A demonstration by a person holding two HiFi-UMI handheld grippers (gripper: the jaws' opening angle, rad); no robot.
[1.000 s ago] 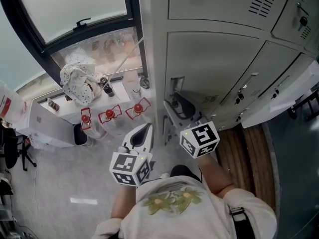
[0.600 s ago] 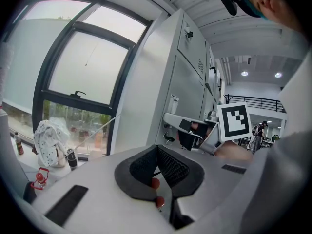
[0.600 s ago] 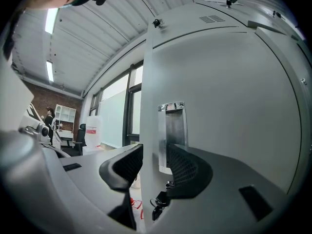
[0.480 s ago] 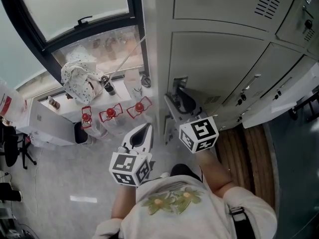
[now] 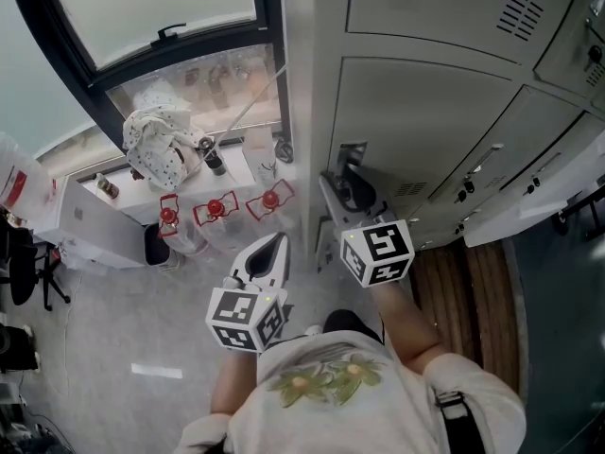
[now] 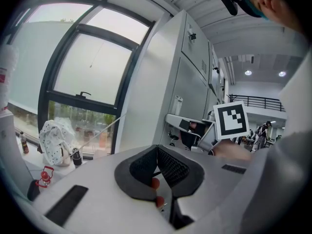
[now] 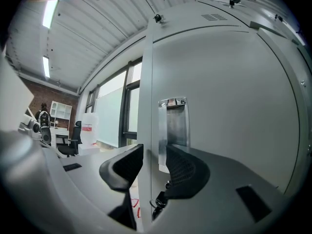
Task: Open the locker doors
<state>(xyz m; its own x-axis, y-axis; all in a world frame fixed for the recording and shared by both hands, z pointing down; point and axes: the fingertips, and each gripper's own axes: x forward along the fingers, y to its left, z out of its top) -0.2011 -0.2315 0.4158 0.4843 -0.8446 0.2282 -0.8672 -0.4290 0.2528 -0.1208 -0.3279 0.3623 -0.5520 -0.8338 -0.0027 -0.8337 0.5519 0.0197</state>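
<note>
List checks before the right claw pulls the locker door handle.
1. Right claw open: ok, jaws apart.
2. Handle ahead between the jaws: ok.
3. Grip on handle: not ok, nothing clamped yet.
4. Locker door closed: ok, looks shut.
5. Left claw out of the way: ok, shut, empty, held back from the lockers.
6. Door swing path free: cannot tell.

Since a second ago the right gripper [image 5: 348,199] has moved a little upward in the middle of the frame, closer to the metal handle [image 5: 352,151] of the locker door [image 5: 416,121], and the window [image 5: 142,26] at upper left has slid slightly right.
</note>
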